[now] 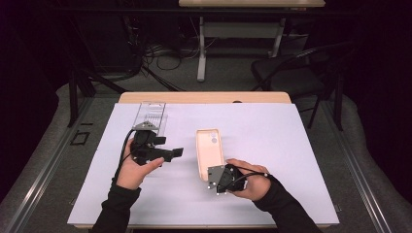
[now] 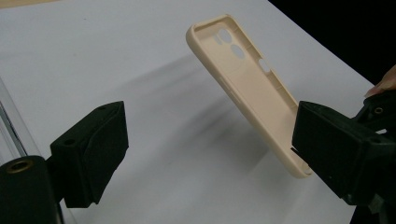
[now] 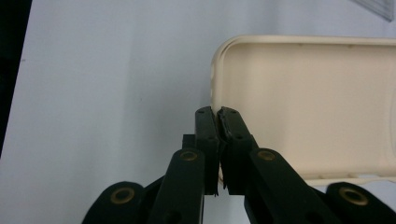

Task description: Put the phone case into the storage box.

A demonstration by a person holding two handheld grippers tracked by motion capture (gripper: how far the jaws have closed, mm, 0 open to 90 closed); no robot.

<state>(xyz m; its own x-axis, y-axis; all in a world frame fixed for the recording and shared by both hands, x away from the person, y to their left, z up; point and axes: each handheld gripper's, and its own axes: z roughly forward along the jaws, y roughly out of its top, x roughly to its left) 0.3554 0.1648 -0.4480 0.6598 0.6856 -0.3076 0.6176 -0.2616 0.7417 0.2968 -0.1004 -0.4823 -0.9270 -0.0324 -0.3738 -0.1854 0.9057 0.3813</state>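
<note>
White table [image 1: 272, 145] — right gripper [image 1: 210, 180] fingers pinch phone case [image 1: 210, 148]; left gripper [image 1: 178, 152] fingers wide, empty.

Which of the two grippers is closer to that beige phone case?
Right. The right gripper is shut on the phone case at its near end; the left gripper is open beside it, apart.

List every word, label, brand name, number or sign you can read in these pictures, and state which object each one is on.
None: no readable text on anything.
phone case: plain beige inside, cut-outs but no logo or lettering.
clear plastic box: faint ridged lines, too small to tell whether any are print.
left gripper and right gripper: black parts and brass fittings, unmarked.
table sheet: bare.
</note>
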